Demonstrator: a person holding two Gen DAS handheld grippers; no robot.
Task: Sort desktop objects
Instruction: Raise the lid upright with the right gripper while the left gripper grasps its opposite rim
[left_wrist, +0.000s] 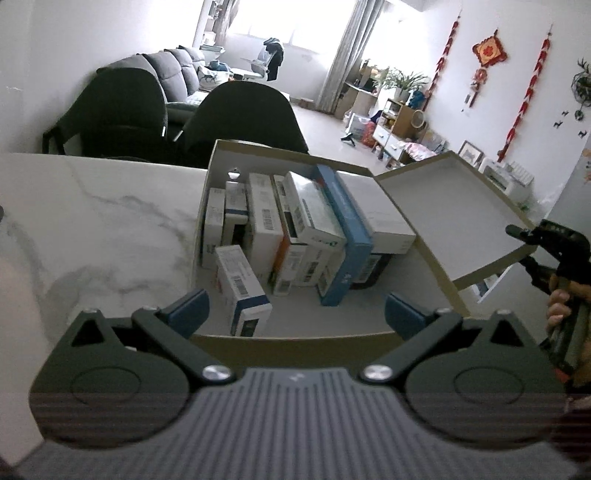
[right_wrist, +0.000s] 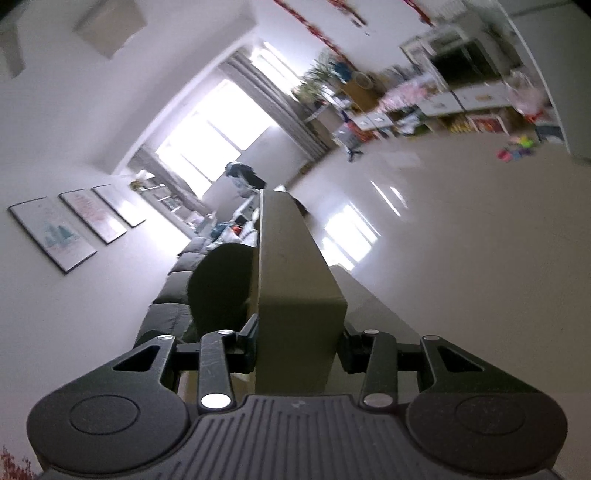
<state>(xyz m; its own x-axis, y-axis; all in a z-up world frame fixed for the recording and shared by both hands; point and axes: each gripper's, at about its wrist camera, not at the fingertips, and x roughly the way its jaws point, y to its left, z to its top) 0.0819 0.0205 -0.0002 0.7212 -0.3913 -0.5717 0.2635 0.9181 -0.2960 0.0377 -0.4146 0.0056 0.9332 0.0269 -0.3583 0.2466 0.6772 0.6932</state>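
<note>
My left gripper (left_wrist: 295, 314) hangs with fingers spread wide, just before the near wall of an open box (left_wrist: 295, 338) on the marble table (left_wrist: 110, 221). Small cartons (left_wrist: 280, 229) fill it, most with long axes running away from me. My right gripper (right_wrist: 297, 341) clamps the box's lid (left_wrist: 454, 214), which is tilted, its long axis pointing away from those fingers. Beyond stand dark chairs (left_wrist: 240, 110).

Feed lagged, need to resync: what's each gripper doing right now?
Left gripper: open, empty, over the near edge of the cardboard box.
Right gripper: closed on the box lid.
</note>
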